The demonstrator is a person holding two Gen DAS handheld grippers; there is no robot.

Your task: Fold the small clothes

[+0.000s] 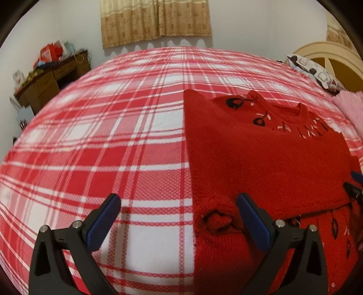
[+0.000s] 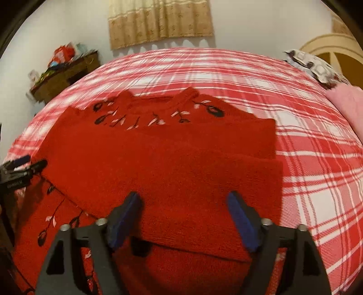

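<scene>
A red knitted sweater [image 1: 261, 154] with black and pink embroidery lies on the plaid bedspread [image 1: 113, 136], its sleeves folded in over the body. My left gripper [image 1: 179, 204] is open and empty over the sweater's left lower edge. In the right wrist view the sweater [image 2: 170, 158] fills the middle, and my right gripper [image 2: 183, 202] is open and empty just above its lower part. The right gripper shows at the right edge of the left wrist view [image 1: 354, 188]. The left gripper shows at the left edge of the right wrist view [image 2: 25, 165].
A pink fluffy cloth [image 1: 349, 106] and a patterned pillow [image 1: 315, 70] lie at the bed's right by the cream headboard [image 1: 329, 54]. A cluttered wooden desk [image 1: 52, 74] stands at the far left. A beige curtain [image 1: 156, 20] hangs behind.
</scene>
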